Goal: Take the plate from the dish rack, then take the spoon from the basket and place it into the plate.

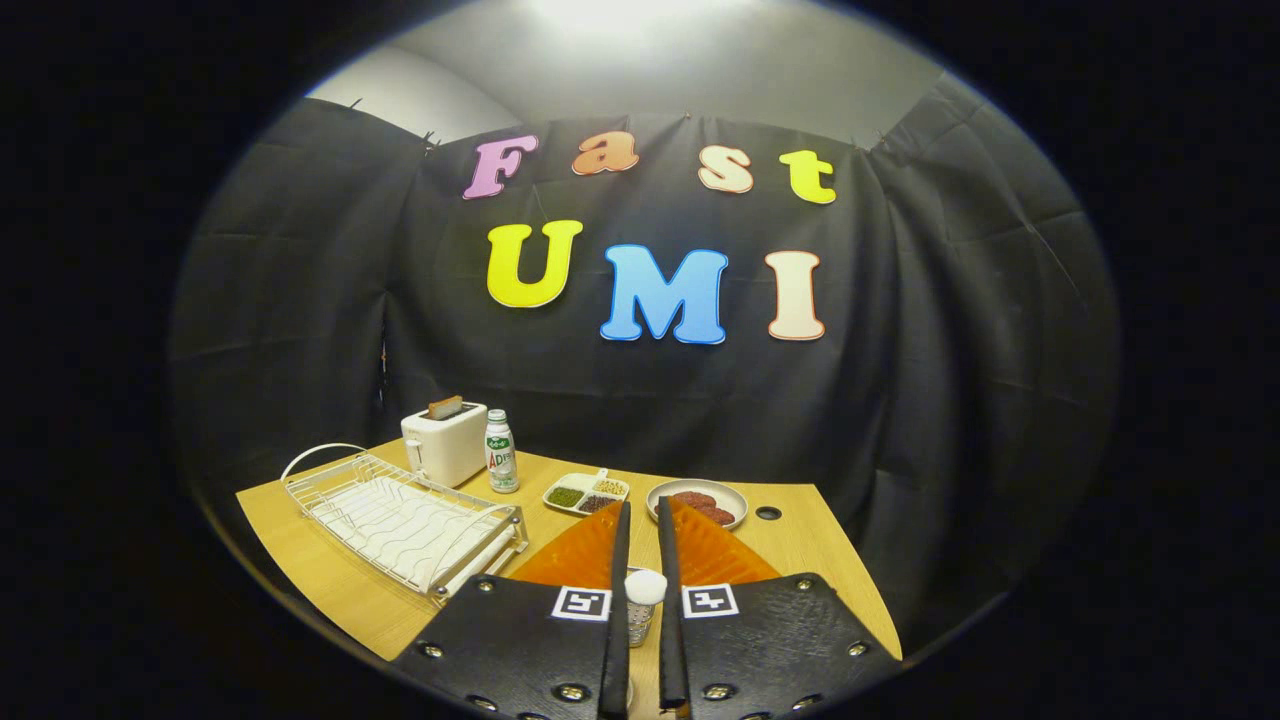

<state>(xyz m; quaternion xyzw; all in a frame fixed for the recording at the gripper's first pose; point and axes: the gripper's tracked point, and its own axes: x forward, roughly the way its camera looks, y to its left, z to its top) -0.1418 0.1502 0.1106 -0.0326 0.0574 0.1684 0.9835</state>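
White wire dish rack (405, 520) sits on the wooden worktop (800, 545), off to the left of the gripper (642, 520). Its fingers are nearly closed, holding nothing.

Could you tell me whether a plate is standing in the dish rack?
No, the white wire dish rack holds no plate; the claw hangs beside it.

The gripper (641, 530) holds its two orange fingers nearly together, leaving a narrow slot, and in that slot stands a small white-capped shaker (642, 603). To the left lies the white wire dish rack (400, 515). Behind it a white toaster (445, 443) and a white plastic bottle (500, 452) stand side by side. Ahead, a divided white condiment tray (585, 493) and a round bowl of dark red pieces (697, 502) sit near each other. Bare wooden tabletop (810, 540) lies right of the bowl.
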